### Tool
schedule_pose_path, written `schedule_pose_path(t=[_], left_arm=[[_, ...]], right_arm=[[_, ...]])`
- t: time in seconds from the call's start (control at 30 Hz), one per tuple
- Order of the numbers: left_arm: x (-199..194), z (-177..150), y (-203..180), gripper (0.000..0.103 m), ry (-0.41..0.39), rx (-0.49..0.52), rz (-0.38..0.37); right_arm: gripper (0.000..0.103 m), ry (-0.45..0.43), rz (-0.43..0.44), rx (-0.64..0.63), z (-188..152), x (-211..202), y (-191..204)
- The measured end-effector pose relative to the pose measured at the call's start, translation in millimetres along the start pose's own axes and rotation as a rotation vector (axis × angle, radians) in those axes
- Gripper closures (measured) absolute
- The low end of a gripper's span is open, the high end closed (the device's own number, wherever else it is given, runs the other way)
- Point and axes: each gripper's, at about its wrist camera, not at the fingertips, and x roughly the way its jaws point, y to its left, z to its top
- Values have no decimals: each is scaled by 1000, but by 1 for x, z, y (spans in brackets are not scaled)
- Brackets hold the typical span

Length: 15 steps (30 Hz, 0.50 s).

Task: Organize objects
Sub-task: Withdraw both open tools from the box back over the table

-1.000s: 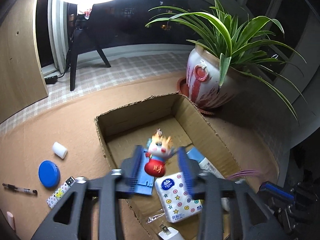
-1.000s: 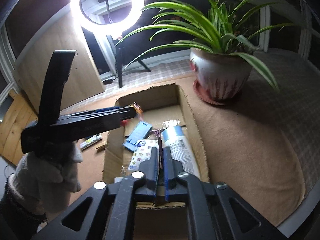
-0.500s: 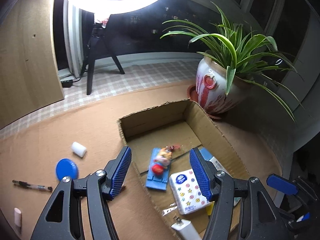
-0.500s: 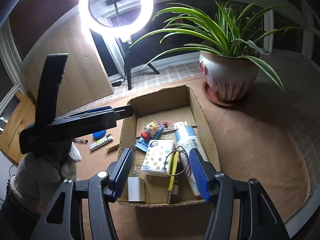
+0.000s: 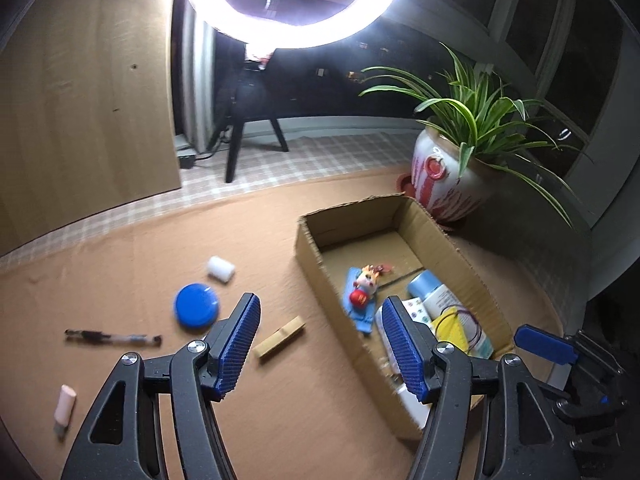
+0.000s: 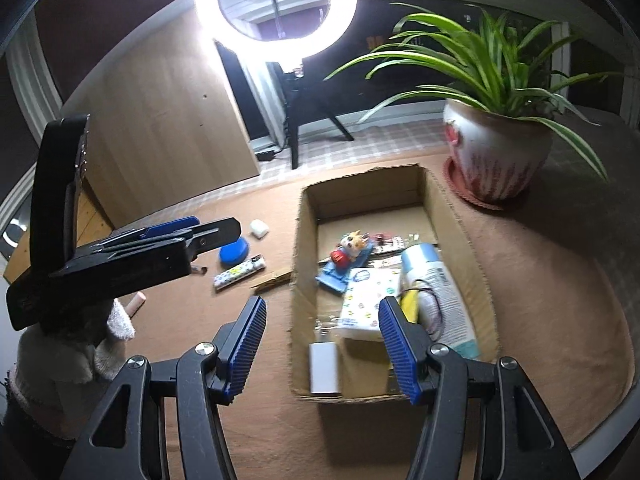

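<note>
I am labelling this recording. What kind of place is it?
Probably a home sunroom used for filming: a ring light on a tripod, a potted plant by dark windows, and a box on a cloth-covered table.

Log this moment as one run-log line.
left gripper: open, empty | right gripper: open, empty | figurine: in cardboard box | blue lid: outside

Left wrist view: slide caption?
Open left tongs hover between a round blue plastic lid and a partly filled brown cardboard box.

Harsh ring light (image 5: 292, 0) glare, perhaps motion-blurred.
</note>
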Motion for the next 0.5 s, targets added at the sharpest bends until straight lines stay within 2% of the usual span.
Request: schedule_pose_path(t=[0.2, 0.5], left_arm=[[-18, -23, 38, 31, 14, -45, 27], [-40, -79, 133, 31, 77, -178, 157]], right_arm=[[48, 27, 35, -26, -3, 8, 22], [48, 81, 100, -32, -9, 26, 52]])
